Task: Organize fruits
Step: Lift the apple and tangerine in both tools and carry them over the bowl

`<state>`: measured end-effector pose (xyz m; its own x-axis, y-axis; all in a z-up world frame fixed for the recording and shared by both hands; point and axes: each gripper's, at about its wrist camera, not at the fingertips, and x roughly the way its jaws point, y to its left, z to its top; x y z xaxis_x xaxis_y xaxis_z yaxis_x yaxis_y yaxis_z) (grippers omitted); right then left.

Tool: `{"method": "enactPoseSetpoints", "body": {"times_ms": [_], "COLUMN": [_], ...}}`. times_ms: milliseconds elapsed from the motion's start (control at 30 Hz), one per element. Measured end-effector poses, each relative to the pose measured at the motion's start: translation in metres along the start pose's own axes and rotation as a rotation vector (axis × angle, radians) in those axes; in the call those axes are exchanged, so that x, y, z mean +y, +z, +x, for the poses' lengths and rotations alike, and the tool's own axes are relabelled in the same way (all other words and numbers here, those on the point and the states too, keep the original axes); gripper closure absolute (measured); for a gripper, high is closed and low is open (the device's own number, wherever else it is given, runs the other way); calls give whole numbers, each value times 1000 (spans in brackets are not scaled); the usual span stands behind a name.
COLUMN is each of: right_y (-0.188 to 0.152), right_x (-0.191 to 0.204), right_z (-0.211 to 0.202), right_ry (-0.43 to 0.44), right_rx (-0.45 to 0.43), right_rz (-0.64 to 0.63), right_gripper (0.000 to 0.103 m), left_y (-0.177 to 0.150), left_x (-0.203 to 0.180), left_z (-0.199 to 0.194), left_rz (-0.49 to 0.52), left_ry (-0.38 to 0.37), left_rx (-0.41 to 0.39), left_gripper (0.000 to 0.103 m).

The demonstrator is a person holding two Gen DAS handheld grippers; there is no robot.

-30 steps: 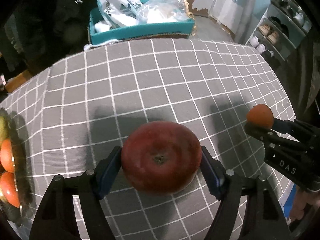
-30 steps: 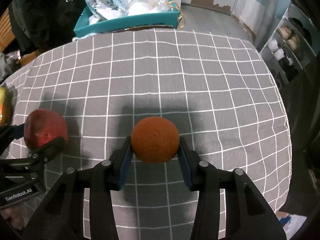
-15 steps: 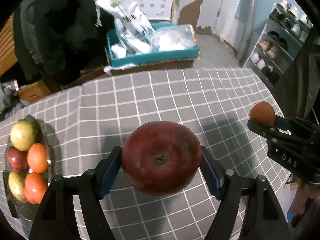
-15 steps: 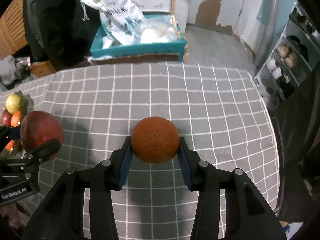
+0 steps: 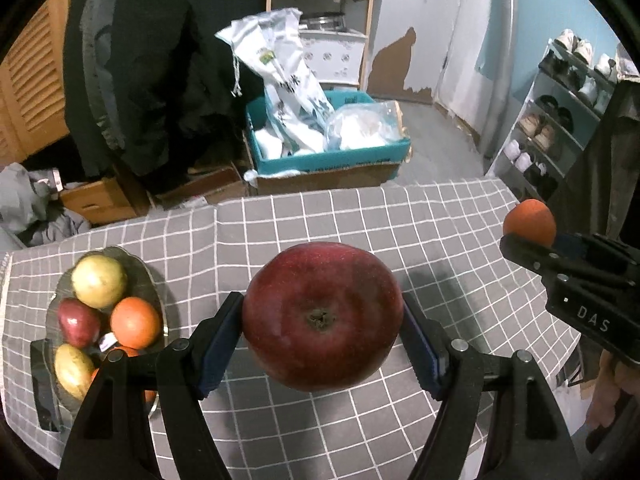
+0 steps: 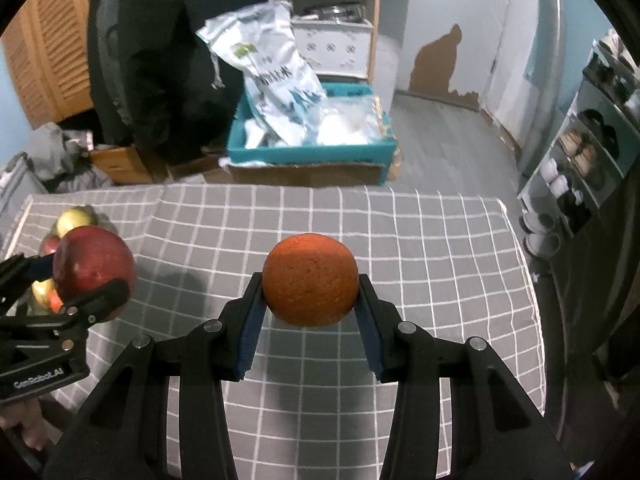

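Observation:
My left gripper (image 5: 322,332) is shut on a big dark red apple (image 5: 322,314), held well above the grey checked tablecloth (image 5: 360,216). My right gripper (image 6: 310,292) is shut on an orange (image 6: 310,284), also held above the cloth. Each shows in the other's view: the orange (image 5: 529,222) at the right, the apple (image 6: 94,270) at the left. A glass fruit dish (image 5: 150,280) lies at the table's left with a yellow-green fruit (image 5: 99,281), a small red fruit (image 5: 78,322), an orange fruit (image 5: 135,322) and others. The dish is partly hidden behind the apple in the right wrist view.
Beyond the table's far edge stands a teal box (image 5: 332,158) stuffed with plastic bags on cardboard boxes. A dark coat (image 5: 152,60) hangs behind it. A shoe rack (image 5: 560,120) stands at the right. The table's right edge (image 6: 520,248) drops off near the rack.
Both grippers have risen with their fruit, and the views have tilted up. The fruit dish and the room beyond the table have come into view.

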<state>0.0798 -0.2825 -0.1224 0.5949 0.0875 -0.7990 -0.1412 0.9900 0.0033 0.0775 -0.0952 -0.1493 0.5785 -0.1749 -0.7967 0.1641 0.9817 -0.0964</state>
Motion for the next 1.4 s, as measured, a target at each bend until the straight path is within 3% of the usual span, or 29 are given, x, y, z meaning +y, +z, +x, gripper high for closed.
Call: {"method": "enactPoseSetpoints", "body": {"times_ms": [733, 1400], "right_y": [28, 50], "right_x": [67, 146], "right_z": [-47, -41], "right_ry": [82, 191], "right_rx": [-117, -109], "right_rz": [-100, -180], "right_gripper": [60, 60], "left_y": [4, -12], "left_x": [50, 126], "left_z": [-68, -89], "left_rz": [-59, -178], "left_ry": [53, 148], "left_rx": [-123, -149], "left_gripper": [26, 26]}}
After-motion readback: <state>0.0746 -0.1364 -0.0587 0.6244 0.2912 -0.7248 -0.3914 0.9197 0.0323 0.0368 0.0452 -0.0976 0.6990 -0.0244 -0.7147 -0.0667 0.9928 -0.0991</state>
